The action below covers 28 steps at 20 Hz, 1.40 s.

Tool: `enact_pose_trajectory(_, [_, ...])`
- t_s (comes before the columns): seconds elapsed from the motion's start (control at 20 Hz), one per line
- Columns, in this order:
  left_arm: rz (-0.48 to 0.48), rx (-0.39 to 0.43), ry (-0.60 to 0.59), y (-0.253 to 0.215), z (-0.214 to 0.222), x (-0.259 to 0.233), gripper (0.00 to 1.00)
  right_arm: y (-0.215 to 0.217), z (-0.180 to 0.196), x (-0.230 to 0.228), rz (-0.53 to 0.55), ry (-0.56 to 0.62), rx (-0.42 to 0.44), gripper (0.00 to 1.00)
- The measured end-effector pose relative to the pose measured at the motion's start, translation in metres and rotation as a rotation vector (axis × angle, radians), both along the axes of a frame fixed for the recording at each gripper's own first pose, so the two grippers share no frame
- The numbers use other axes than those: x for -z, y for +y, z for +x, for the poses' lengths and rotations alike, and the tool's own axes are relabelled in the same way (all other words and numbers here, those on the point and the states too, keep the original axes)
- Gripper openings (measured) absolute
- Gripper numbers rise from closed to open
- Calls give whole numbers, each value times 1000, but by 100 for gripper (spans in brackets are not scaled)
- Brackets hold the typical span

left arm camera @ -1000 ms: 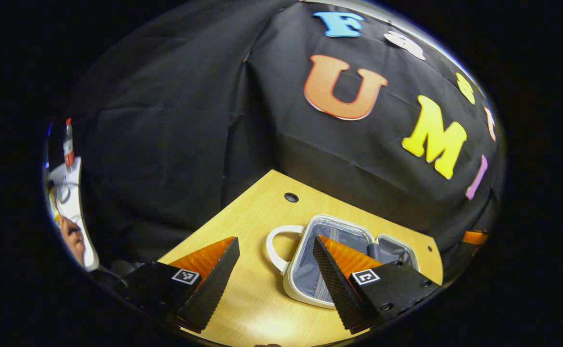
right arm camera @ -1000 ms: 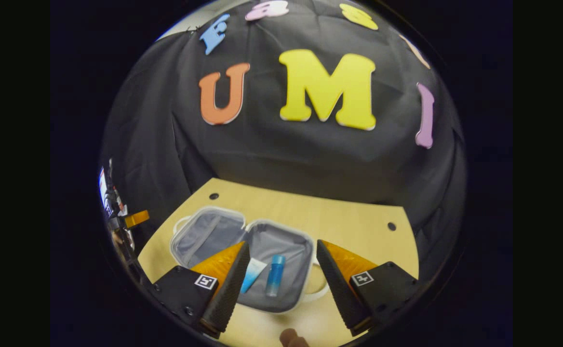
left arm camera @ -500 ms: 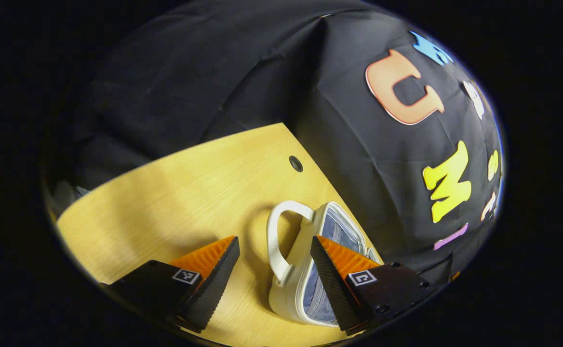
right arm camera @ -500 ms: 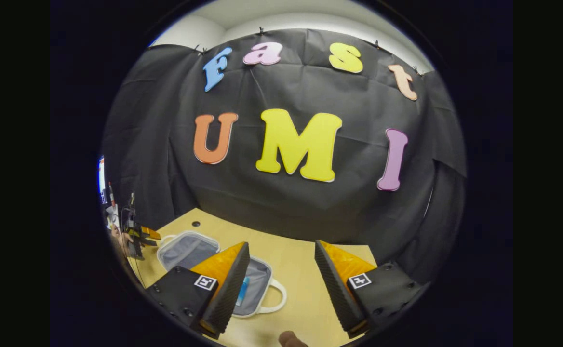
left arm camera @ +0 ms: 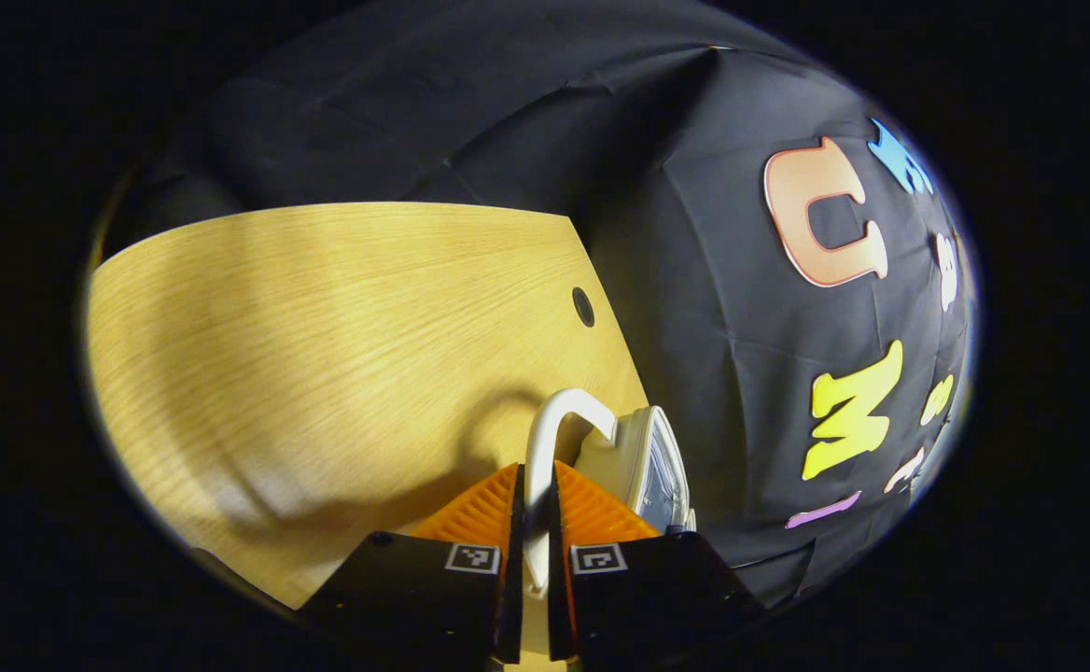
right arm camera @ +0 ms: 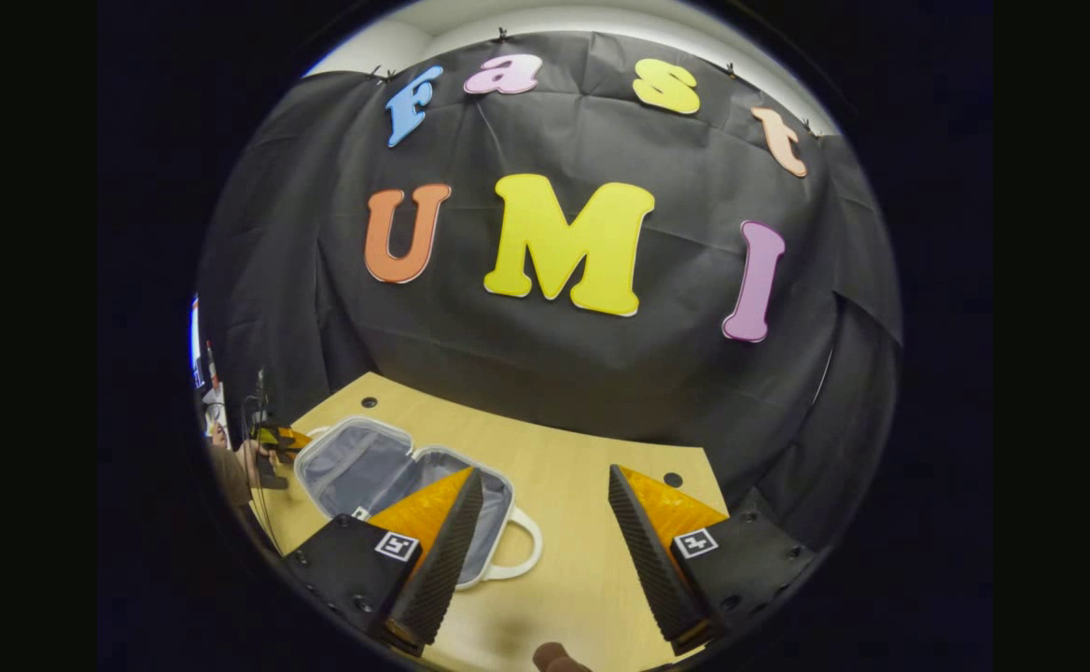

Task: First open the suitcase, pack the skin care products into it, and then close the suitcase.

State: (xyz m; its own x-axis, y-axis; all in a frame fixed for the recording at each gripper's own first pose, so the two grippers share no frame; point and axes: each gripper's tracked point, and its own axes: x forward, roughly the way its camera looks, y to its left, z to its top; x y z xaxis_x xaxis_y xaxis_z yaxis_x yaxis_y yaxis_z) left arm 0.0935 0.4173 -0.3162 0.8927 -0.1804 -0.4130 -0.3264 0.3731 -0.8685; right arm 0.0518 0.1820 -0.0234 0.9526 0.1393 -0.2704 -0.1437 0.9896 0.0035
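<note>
The white suitcase (right arm camera: 372, 462) with grey lining lies open on the wooden table (right arm camera: 582, 467). Its left half is tilted up a little. In the left gripper view that half (left arm camera: 643, 457) stands nearly edge-on, and my left gripper (left arm camera: 534, 471) is shut on its white handle (left arm camera: 550, 420). In the right gripper view the left gripper (right arm camera: 274, 437), held by a hand (right arm camera: 248, 457), sits at the suitcase's far left end. My right gripper (right arm camera: 543, 471) hangs open above the table, right of the suitcase's other handle (right arm camera: 519, 553). One of its fingers (right arm camera: 433, 537) hides the inside of the right half.
Bare tabletop (left arm camera: 321, 327) stretches left of the suitcase, with a small round hole (left arm camera: 582, 306) near the back edge. Two more holes (right arm camera: 664, 479) mark the table's back edge. The black cloth wall stands close behind the table.
My left gripper has moved in and shut on the suitcase's left handle, and that half has tilted up. My right gripper stayed open; the products have gone out of sight behind its finger.
</note>
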Motion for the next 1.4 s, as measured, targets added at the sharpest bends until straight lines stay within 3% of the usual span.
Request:
enact_pose_trajectory(0.25, [89, 31, -11, -5, 1, -38, 6, -9, -9, -6, 22, -16, -2, 80])
enact_pose_trajectory(0.5, [199, 74, -124, -19, 5, -121, 3, -19, -14, -16, 62, -44, -12, 80])
enact_pose_trajectory(0.75, [319, 145, -258, -72, 11, -205, 3, -33, -22, -32, 84, -96, -25, 80])
enact_pose_trajectory(1.0, [506, 247, -358, -143, 7, -249, 3, -51, -33, -25, 98, -99, -40, 80])
enact_pose_trajectory(1.2, [530, 302, -392, -202, -4, -267, 3, -63, -42, -8, 111, -56, -43, 80])
enact_pose_trajectory(1.4, [464, 316, -408, -257, -6, -271, 4, -72, -51, -1, 100, -49, -60, 80])
